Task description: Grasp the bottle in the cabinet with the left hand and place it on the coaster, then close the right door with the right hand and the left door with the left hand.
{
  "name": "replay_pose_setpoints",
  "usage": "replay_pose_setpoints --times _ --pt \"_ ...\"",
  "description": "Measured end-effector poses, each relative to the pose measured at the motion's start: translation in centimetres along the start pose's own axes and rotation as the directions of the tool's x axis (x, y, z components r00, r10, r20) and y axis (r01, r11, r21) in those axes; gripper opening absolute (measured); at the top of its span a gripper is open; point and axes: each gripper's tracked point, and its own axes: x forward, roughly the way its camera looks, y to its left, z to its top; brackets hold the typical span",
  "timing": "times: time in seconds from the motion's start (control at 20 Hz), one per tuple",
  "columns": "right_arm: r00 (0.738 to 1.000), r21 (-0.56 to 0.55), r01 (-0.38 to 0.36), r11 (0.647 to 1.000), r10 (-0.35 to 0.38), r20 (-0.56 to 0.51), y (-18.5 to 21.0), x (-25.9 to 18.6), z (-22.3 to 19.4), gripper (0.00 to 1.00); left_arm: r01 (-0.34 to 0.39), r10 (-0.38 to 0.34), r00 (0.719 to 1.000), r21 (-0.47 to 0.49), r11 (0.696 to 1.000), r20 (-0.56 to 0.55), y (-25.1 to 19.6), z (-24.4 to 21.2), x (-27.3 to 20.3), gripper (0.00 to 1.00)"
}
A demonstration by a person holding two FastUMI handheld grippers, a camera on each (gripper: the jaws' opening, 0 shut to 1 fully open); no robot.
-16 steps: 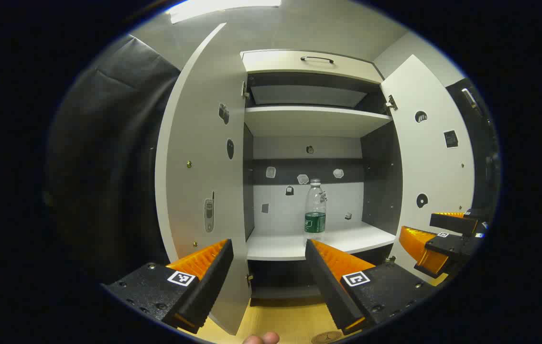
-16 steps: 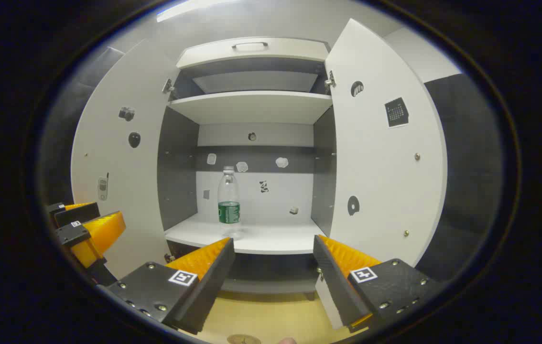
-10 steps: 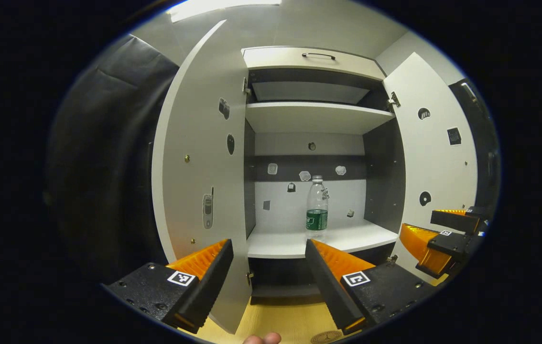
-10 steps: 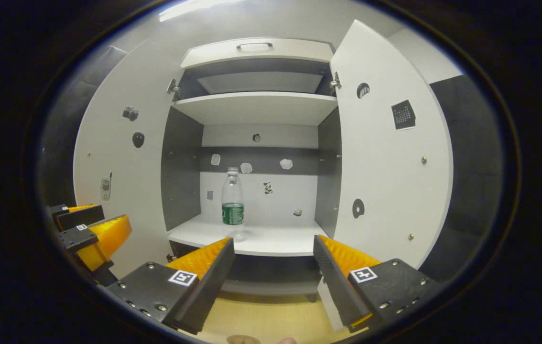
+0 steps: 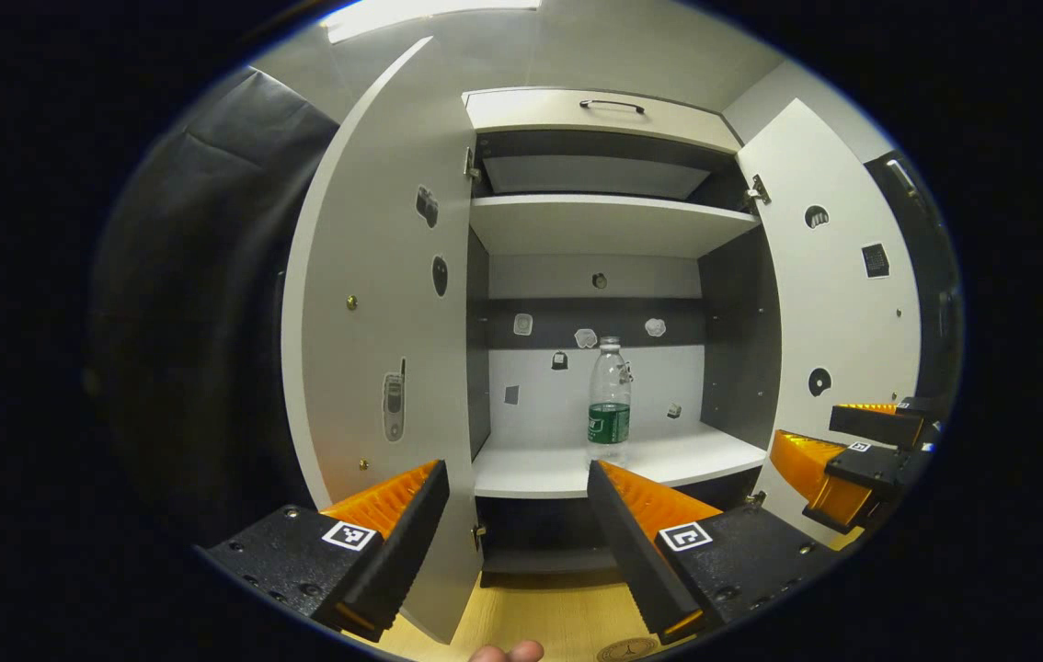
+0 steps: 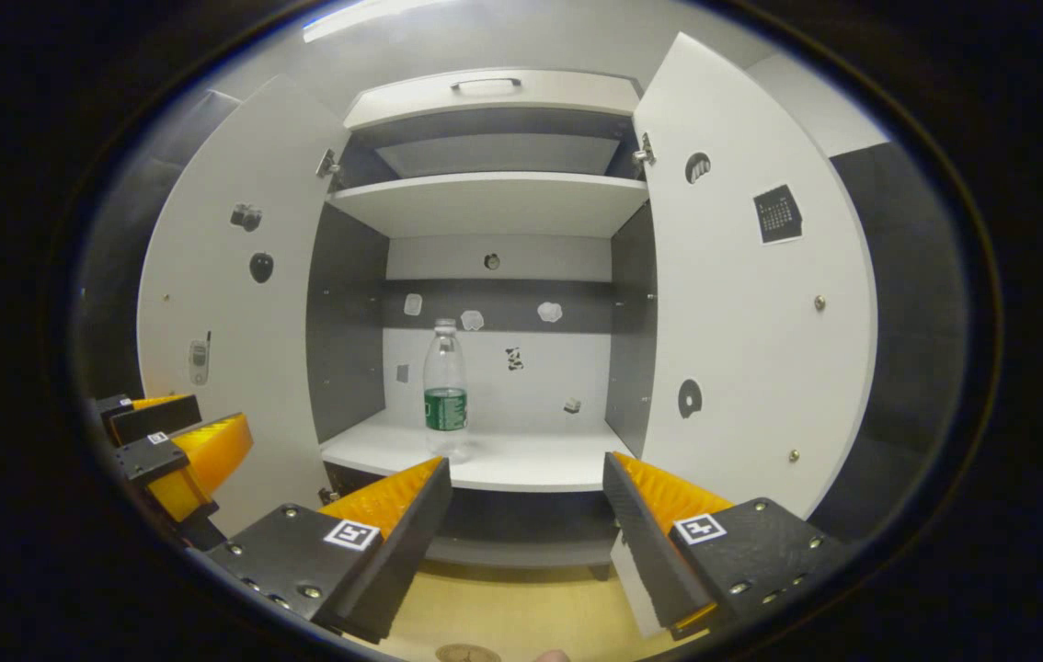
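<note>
Left gripper view is showing you the clear, green-labelled bottle (image 5: 609, 399) standing upright mid-frame; your left gripper (image 5: 517, 510) and right gripper (image 6: 526, 506) are both gaping, spread wide.

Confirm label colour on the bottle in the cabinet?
Green band on the clear bottle; the label shows best in the right gripper view.

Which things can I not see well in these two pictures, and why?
- Coaster: left gripper view, cut off by the bottom edge.
- Stickers on the cabinet's back wall: right gripper view, too small to identify.
- Bottle base: left gripper view, hidden behind a finger of the left gripper.
</note>
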Motion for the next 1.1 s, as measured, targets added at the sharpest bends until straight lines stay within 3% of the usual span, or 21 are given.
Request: replay_pose_setpoints --times 0.5,1.1 --pt "1.0 -0.004 0.019 1.0 -0.019 -0.018 -1.0 0.6 -0.3 1.0 0.037 -0.037 0.999 -0.013 0.999 -0.007 -1.8 0.4 3.9 0.96" --pt "0.995 -0.026 0.065 0.998 -0.067 -0.078 -3.6 2.1 -1.8 1.0 0.15 -0.152 0.988 -0.06 0.987 -0.036 -8.3 -0.6 15.2 0.96"
